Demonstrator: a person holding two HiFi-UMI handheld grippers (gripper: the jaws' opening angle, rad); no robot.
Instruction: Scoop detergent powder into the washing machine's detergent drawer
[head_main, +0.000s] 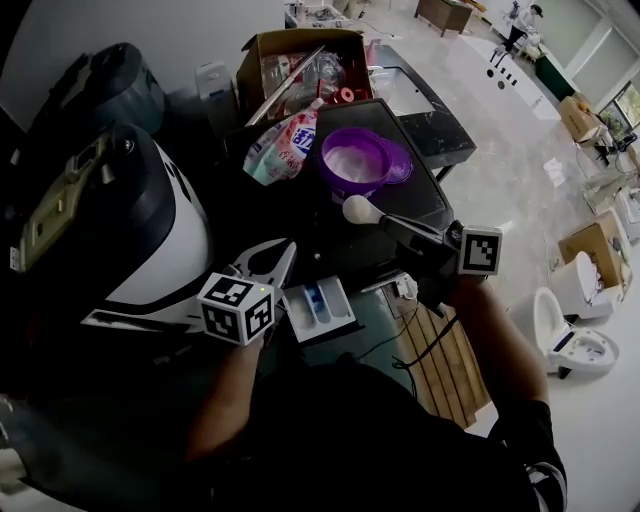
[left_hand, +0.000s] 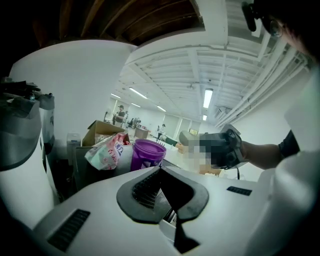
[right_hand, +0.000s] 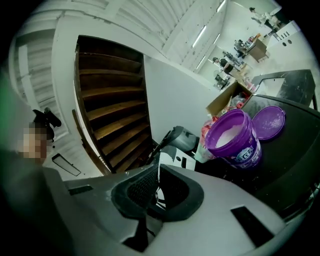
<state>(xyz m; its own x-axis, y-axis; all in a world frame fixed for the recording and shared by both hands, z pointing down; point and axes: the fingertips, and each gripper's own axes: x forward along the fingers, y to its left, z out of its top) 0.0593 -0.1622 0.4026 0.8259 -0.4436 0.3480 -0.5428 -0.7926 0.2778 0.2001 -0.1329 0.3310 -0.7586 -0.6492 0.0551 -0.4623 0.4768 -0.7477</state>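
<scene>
The white detergent drawer (head_main: 318, 306), with blue compartments, stands pulled out of the white washing machine (head_main: 165, 235). My left gripper (head_main: 288, 250) (left_hand: 161, 172) sits just left of the drawer, shut and holding nothing. My right gripper (head_main: 385, 222) (right_hand: 158, 172) is shut on the scoop (head_main: 358, 209). The scoop is heaped with white powder and hangs above the dark tabletop (head_main: 405, 205), between the tub and the drawer. The open purple detergent tub (head_main: 355, 160) (left_hand: 147, 152) (right_hand: 232, 137) holds white powder. Its lid (head_main: 398, 162) (right_hand: 269, 121) lies beside it.
A detergent bag (head_main: 285, 140) (left_hand: 107, 150) leans left of the tub. Behind it is a cardboard box (head_main: 300, 55) of clutter. A wooden slatted panel (head_main: 450, 365) lies on the floor to the right. Toilets (head_main: 580, 330) stand further right.
</scene>
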